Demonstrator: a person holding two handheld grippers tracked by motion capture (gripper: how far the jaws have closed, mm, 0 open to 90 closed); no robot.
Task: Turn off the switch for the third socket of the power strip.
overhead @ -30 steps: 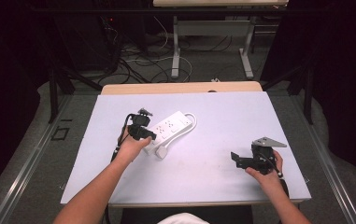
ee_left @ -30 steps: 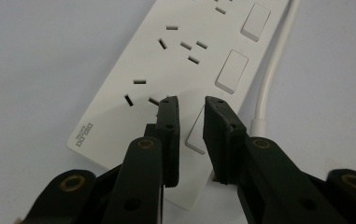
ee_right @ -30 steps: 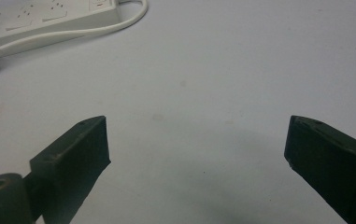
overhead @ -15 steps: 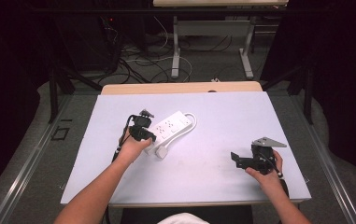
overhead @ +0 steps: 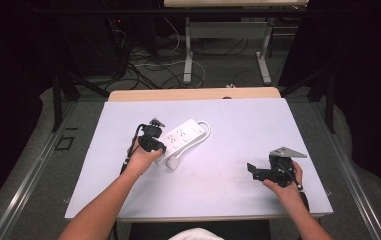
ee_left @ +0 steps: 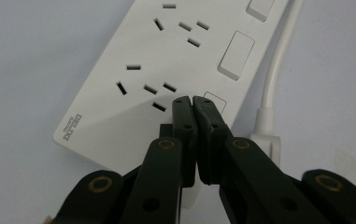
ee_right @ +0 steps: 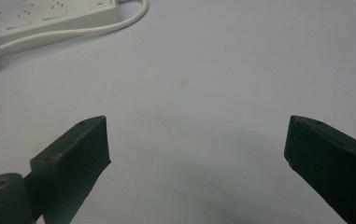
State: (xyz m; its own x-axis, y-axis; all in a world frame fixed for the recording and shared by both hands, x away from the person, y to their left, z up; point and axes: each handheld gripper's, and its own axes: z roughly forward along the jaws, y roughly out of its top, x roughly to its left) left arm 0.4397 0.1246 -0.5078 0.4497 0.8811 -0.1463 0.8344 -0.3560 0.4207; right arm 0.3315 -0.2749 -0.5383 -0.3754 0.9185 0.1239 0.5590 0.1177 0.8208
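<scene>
White power strip [overhead: 183, 138] lies near the tabletop's [overhead: 238, 125] middle. Left hand-held gripper [ee_left: 192, 103], jaws just closed together on nothing, pokes its end switch [ee_left: 214, 102]; pressing seems underway. Right hand-held gripper [ee_right: 196, 140] waits wide open and empty.

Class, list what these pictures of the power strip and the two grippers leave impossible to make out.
- Power strip: far end cut off by the left gripper view's top edge.
- Plug: lower part hidden behind the left gripper, jaws shut, just closed.
- Strip's switches: too small in the high view.
- Right gripper: body below the frame.
</scene>
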